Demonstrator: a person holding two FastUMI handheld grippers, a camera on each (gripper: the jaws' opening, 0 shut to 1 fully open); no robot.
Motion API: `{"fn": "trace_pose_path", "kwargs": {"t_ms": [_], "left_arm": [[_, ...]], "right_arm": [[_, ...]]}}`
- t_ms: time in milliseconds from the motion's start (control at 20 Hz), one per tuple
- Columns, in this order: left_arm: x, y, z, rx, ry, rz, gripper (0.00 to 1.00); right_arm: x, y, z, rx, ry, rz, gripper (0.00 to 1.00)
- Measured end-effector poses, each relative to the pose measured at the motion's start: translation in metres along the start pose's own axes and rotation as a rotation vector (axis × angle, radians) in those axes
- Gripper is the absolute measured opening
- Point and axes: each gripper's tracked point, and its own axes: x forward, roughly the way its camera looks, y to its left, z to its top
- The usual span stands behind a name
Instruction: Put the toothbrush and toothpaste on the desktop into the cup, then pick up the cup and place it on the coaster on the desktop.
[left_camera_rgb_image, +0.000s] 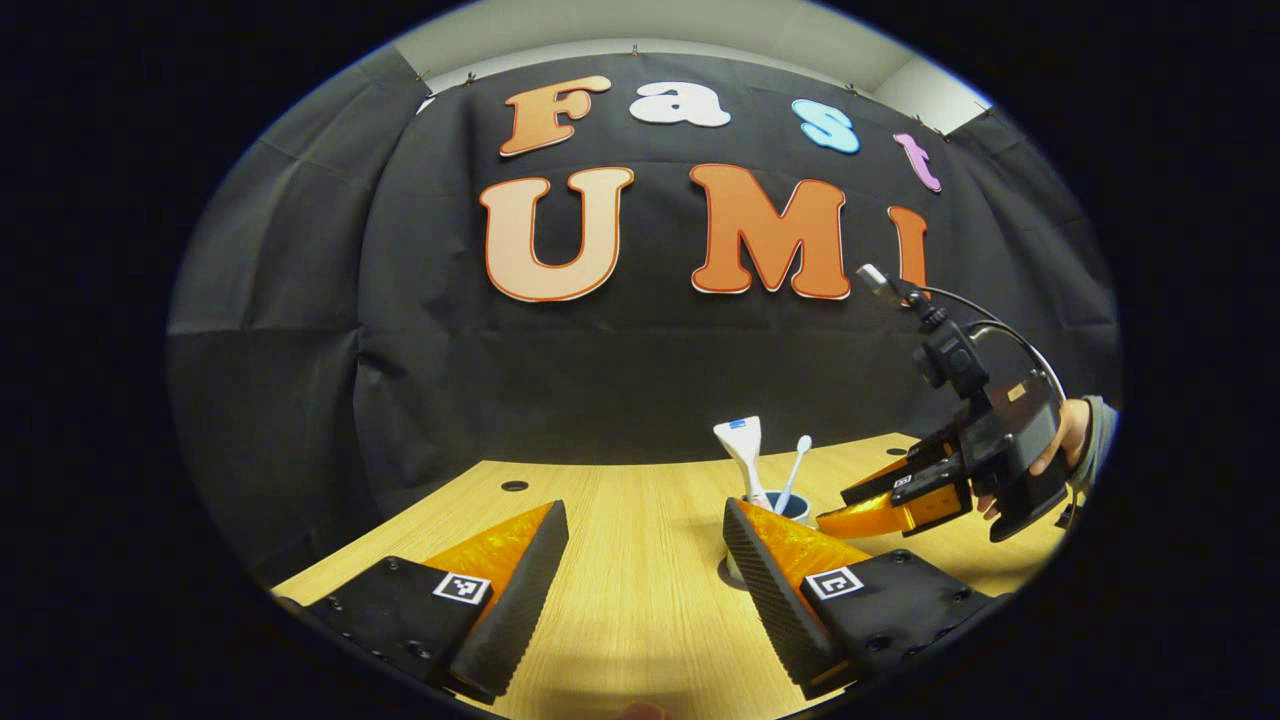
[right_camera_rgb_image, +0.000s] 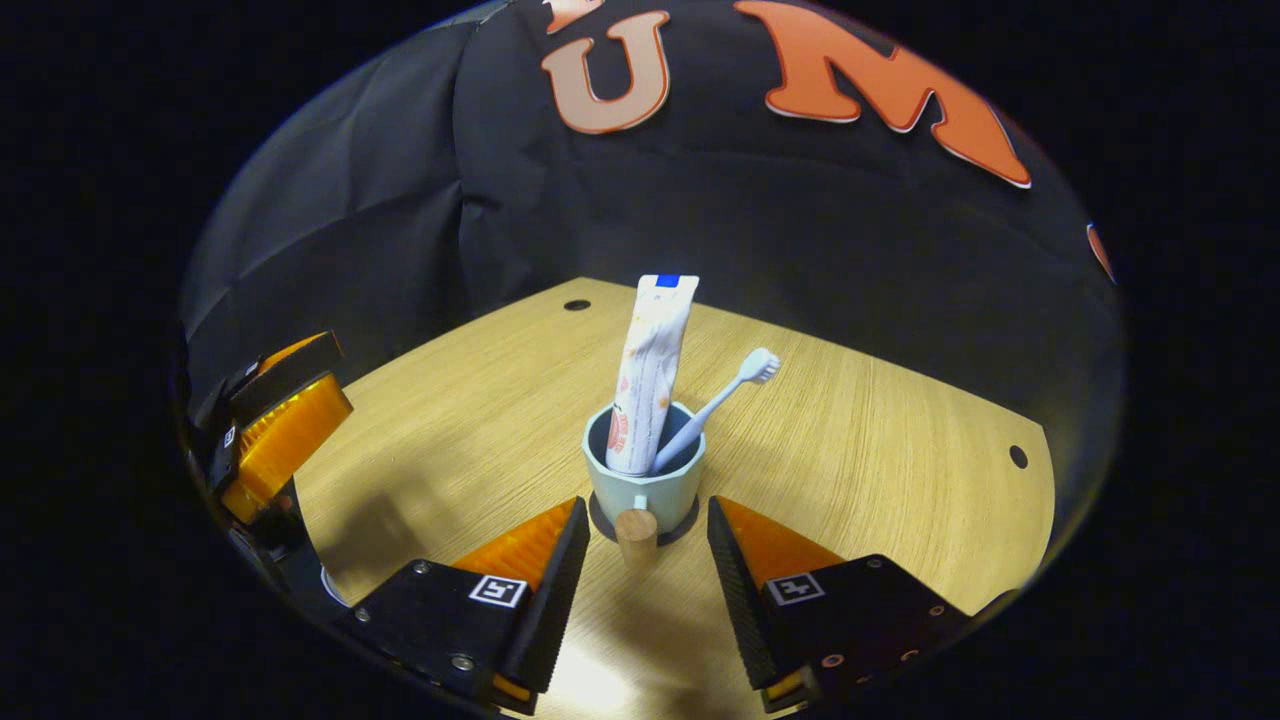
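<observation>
In the right gripper view the right gripper (right_camera_rgb_image: 640, 555) had its fingers (right_camera_rgb_image: 555, 575) spread apart and they held nothing; the wooden knob (right_camera_rgb_image: 636, 533) of the cup's handle stood in the gap between the two tips, touching neither. Just behind that knob stood the cup (right_camera_rgb_image: 645, 485), upright, on a dark round coaster (right_camera_rgb_image: 600, 527) whose edge showed under its base. Inside the cup the toothpaste (right_camera_rgb_image: 650, 375) stood nearly upright with its flat end on top, and the toothbrush (right_camera_rgb_image: 715, 405) leaned out over the rim to the right side of the picture, its head upward. The cup stood on the wooden desk (right_camera_rgb_image: 880, 450), which was bare around it. Far to the left of the cup in this view, part of the left gripper (right_camera_rgb_image: 275, 430) was visible at the edge. In the left gripper view the left gripper (left_camera_rgb_image: 645, 560) also had its fingers (left_camera_rgb_image: 520, 585) wide open and empty, above the desk (left_camera_rgb_image: 640, 520). The cup (left_camera_rgb_image: 795, 507) was just behind one fingertip and partly hidden by it, with the toothpaste (left_camera_rgb_image: 742, 450) and toothbrush (left_camera_rgb_image: 797, 470) rising from it. Beside the cup, the right gripper (left_camera_rgb_image: 870, 515) pointed toward it, held by a hand (left_camera_rgb_image: 1065, 440).
</observation>
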Motion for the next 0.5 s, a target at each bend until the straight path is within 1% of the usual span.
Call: {"fn": "trace_pose_path", "kwargs": {"t_ms": [50,100,250,300,350,400,500], "left_arm": [[0.001,-0.006,0.003,0.0,-0.004,-0.007,1.0],[0.001,-0.009,0.004,0.001,-0.006,-0.013,0.98],[0.004,-0.025,0.005,-0.004,-0.003,-0.026,0.98],[0.004,-0.032,0.007,-0.016,-0.005,-0.032,0.99],[0.004,-0.04,0.007,-0.028,-0.009,-0.041,0.98],[0.003,-0.047,0.007,-0.04,-0.01,-0.05,0.99],[0.005,-0.059,0.007,-0.053,-0.012,-0.065,0.99]], "right_arm": [[-0.003,-0.004,0.002,-0.002,-0.03,-0.014,0.74],[-0.006,-0.007,0.006,-0.004,-0.06,-0.03,0.76],[-0.024,-0.015,0.017,-0.006,-0.159,-0.056,0.78],[-0.034,-0.014,0.019,0.005,-0.194,-0.051,0.74],[-0.043,-0.015,0.021,0.01,-0.225,-0.051,0.75],[-0.05,-0.017,0.022,0.005,-0.254,-0.062,0.79],[-0.065,-0.029,0.025,-0.016,-0.308,-0.117,0.8]]}}
